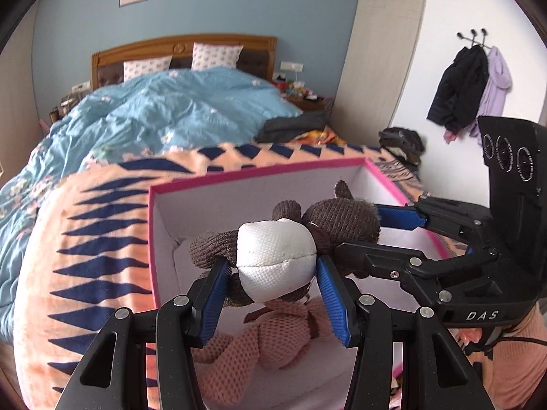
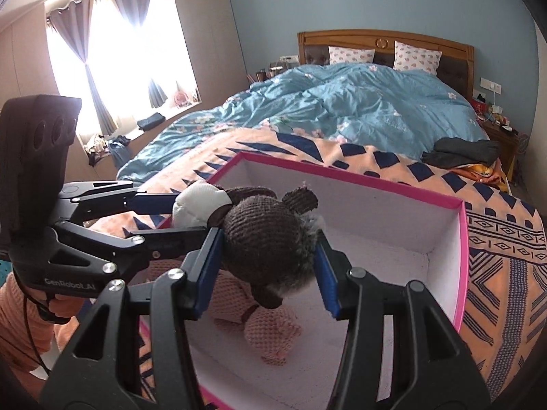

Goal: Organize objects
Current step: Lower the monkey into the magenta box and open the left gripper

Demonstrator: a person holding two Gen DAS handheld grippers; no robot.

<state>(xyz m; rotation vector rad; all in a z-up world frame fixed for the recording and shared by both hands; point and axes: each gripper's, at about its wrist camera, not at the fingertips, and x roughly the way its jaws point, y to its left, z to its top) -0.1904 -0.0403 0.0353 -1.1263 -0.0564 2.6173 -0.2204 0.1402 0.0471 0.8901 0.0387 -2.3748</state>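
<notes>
A brown knitted plush bear with a white body hangs over a pink-rimmed white box. My left gripper is shut on the bear's white body. My right gripper is shut on the bear's brown head. Each gripper shows in the other's view: the right one and the left one. A pink knitted plush toy lies on the box floor under the bear; it also shows in the right wrist view.
The box sits on an orange and navy patterned blanket at the foot of a bed with a blue duvet. Dark folded clothes lie on the bed's right side. Coats hang on the wall.
</notes>
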